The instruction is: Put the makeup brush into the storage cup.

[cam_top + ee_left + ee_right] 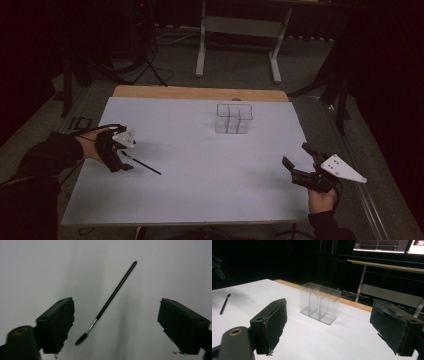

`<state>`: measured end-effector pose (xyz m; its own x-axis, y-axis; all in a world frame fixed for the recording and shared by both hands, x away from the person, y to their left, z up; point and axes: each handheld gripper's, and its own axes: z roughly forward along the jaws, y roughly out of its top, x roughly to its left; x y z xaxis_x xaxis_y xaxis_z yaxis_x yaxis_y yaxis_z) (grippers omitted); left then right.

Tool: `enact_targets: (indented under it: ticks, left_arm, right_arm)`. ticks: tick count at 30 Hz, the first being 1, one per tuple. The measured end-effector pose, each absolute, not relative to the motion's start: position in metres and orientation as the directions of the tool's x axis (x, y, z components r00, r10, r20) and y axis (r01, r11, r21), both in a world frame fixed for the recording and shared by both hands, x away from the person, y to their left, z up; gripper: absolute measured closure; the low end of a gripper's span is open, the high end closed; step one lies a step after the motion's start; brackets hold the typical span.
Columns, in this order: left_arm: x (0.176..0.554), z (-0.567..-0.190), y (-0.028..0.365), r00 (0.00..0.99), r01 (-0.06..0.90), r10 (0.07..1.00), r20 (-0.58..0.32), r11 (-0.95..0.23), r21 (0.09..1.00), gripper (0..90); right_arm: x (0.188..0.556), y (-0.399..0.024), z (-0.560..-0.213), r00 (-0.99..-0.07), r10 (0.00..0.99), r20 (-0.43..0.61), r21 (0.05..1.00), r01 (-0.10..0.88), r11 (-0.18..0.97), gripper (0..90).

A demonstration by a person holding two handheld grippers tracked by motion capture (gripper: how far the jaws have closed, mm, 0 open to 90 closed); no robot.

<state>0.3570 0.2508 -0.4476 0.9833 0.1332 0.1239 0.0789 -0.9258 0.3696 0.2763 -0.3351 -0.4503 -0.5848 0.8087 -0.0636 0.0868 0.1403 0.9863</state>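
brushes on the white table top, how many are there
1. A thin black-handled brush lies flat on the white table top at its left side, between the jaws of the open left gripper, untouched. The clear plastic organizer looks empty.

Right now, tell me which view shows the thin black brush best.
The left gripper view: the brush lies whole and close on the white surface between open jaws, bristles visible. The high view shows a thin dark line; the right gripper view shows it small and far off.
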Motion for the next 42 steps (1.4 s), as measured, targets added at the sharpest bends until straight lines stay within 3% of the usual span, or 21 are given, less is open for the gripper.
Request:
enact_targets:
  ticks: [8,18,30,42]
  left_arm:
    - [0.365,-0.459,0.247,0.988,0.034,0.078,0.131,-0.950,0.310,24.4]
    - [0.375,-0.471,0.244,0.988,-0.073,-0.028,0.153,-0.952,0.297,49.2]
    - [0.384,-0.489,0.244,0.983,-0.175,-0.152,0.104,-0.947,0.270,60.8]
    - [0.396,-0.505,0.254,0.982,-0.180,-0.160,0.101,-0.952,0.248,70.4]
  right_arm:
    - [0.278,-0.334,-0.452,-0.584,0.809,-0.066,0.984,0.095,0.148,13.9]
    - [0.278,-0.333,-0.453,-0.580,0.811,-0.069,0.982,0.101,0.157,14.0]
    - [0.277,-0.333,-0.454,-0.577,0.813,-0.077,0.979,0.110,0.171,14.1]
    - [0.278,-0.332,-0.456,-0.578,0.812,-0.078,0.978,0.113,0.175,14.1]
